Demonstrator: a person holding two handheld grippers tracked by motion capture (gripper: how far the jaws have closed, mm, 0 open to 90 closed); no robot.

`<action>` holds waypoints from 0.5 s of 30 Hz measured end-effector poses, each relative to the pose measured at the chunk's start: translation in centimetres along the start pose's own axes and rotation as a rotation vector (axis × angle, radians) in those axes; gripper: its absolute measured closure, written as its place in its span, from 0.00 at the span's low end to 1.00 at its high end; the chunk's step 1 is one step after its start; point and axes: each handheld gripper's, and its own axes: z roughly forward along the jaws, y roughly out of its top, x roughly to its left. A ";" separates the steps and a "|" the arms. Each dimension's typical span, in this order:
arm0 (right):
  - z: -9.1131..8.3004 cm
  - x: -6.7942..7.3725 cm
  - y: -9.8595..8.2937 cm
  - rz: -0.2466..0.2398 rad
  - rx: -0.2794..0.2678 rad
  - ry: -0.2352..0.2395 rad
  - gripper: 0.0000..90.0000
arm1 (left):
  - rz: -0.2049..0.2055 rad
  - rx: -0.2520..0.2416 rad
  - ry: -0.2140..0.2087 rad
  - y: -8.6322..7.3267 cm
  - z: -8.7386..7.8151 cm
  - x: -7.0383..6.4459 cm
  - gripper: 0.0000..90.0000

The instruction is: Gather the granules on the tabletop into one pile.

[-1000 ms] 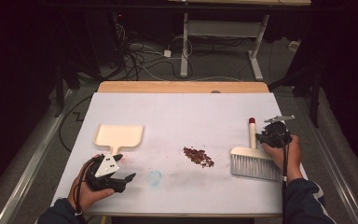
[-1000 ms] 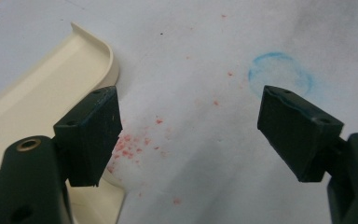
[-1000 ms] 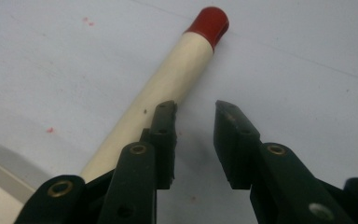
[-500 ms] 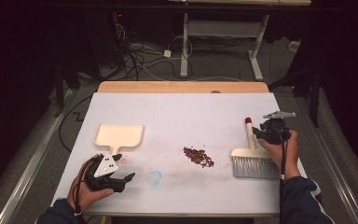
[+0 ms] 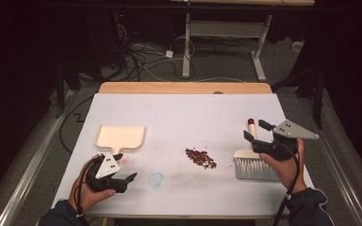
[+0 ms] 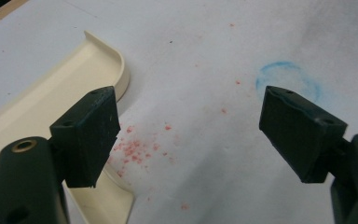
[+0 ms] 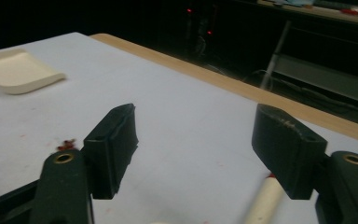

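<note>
Both grippers' fingers apart, empty: right gripper (image 5: 256, 131) above brush (image 5: 252, 161) handle, lower right; a skewed grip may scatter crumbs (image 5: 201, 157) w/ bristles.

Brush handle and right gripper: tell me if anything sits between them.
Nothing visible does. The right gripper hangs open just above the brush, its jaws spread to either side of the cream handle. The crumb pile lies off to the brush's side, out of the gripper's way.

Open tabletop (image 5: 188, 117) btwn dustpan (image 5: 120, 137), brush (image 5: 253, 162)
</note>
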 end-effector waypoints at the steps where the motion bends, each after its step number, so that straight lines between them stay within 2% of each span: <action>1: -0.3 0.5 -0.4 -0.022 -0.005 -0.003 0.29 | 0.001 0.001 0.005 0.0 0.0 0.0 0.21; 3: -1.0 1.6 -1.2 -0.054 -0.006 -0.015 0.28 | 0.000 0.001 0.011 0.0 0.0 -0.2 0.21; 6: -2.2 2.8 -2.6 -0.062 -0.023 0.006 0.24 | 0.004 0.001 0.019 -0.1 -0.1 -0.5 0.20; 9: -3.1 3.7 -3.7 -0.054 -0.022 0.004 0.21 | -0.001 -0.008 0.027 0.1 -0.2 -0.7 0.19; 12: -3.6 4.3 -4.3 -0.080 -0.016 0.004 0.21 | 0.003 -0.029 0.037 0.2 -0.3 -0.8 0.18; 15: -3.8 4.7 -4.5 -0.082 -0.015 -0.003 0.20 | 0.008 -0.025 0.043 0.1 -0.3 -0.9 0.18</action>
